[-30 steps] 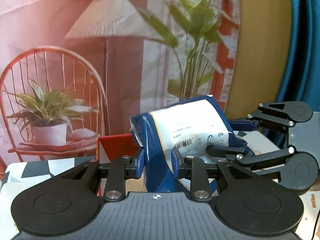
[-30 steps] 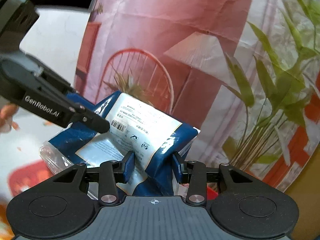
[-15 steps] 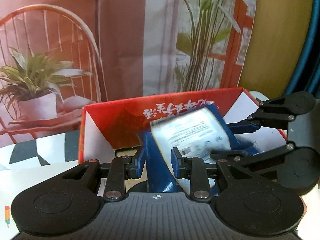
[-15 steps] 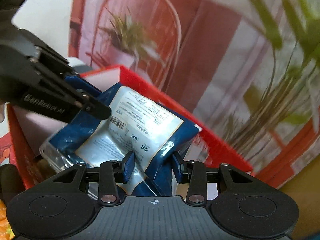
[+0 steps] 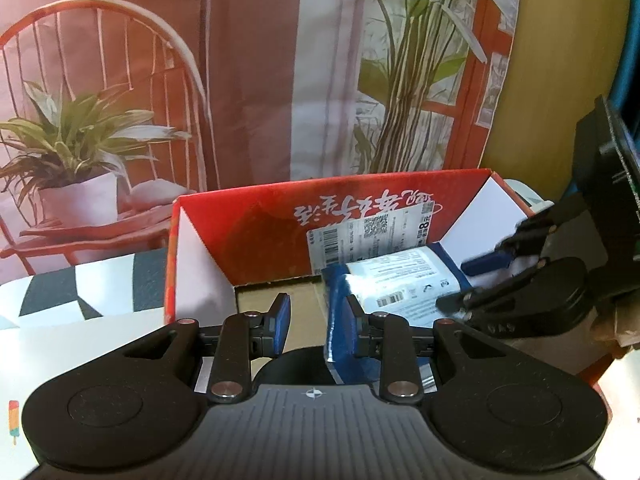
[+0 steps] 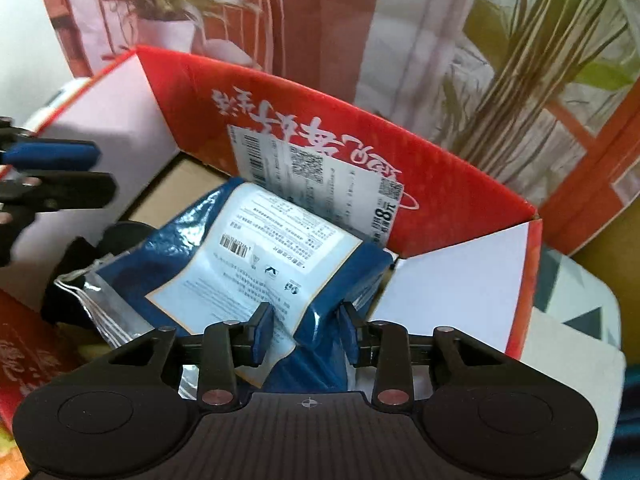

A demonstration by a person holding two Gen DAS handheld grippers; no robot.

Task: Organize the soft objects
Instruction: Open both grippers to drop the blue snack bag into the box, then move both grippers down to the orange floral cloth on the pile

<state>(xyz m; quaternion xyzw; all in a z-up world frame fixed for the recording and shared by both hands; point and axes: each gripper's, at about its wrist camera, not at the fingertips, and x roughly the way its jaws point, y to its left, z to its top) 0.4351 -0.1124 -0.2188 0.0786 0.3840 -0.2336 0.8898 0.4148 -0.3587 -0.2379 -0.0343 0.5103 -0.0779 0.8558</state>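
Note:
A soft blue packet with a white printed label lies inside an open red cardboard box. It also shows in the left wrist view, in the right half of the box. My left gripper is open; the packet's edge rests against its right finger only. My right gripper is open around the packet's near corner, its pads no longer squeezing it. The right gripper appears in the left wrist view at the right, also open.
The box stands on a table covered with a white patterned cloth. A printed backdrop with a chair and plants hangs right behind the box. A dark object lies inside the box left of the packet.
Both grippers carried the packet down into the red box. Both have since opened, the left one letting go of the packet, which now rests in the box.

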